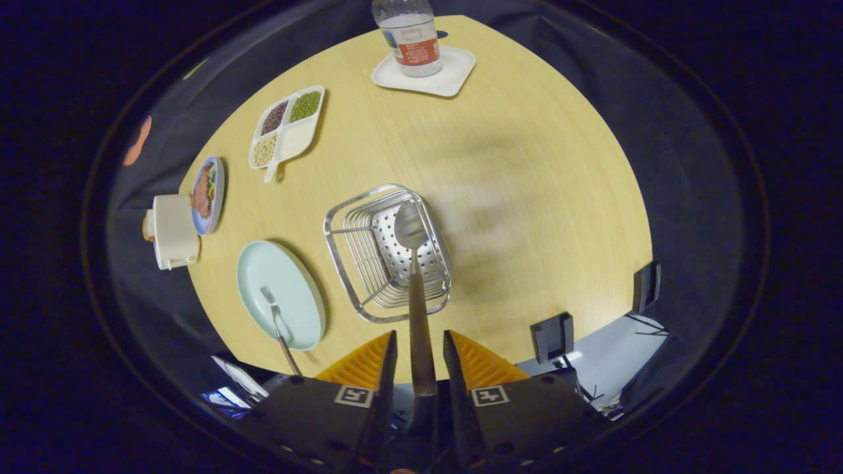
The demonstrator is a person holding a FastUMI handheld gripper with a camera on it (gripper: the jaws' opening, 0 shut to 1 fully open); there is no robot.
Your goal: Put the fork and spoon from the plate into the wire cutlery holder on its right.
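My gripper [420,359] is high above the table, and a spoon's handle runs between its two orange fingers [369,362]. The spoon [411,230] points forward, its bowl hanging over the wire cutlery holder [342,263] below. The fingers stand a little apart from the handle on both sides, so I cannot tell if they press on it. Left of the holder lies the pale green plate [299,289]. The fork [275,316] rests on the plate, tines toward the middle, handle sticking out over the near rim.
Beyond the holder stand a divided white dish of beans [286,125] and a water bottle [411,33] on a white tray [454,79]. A blue plate with food [209,194] and a white lidded pot [172,230] sit at the left table edge.
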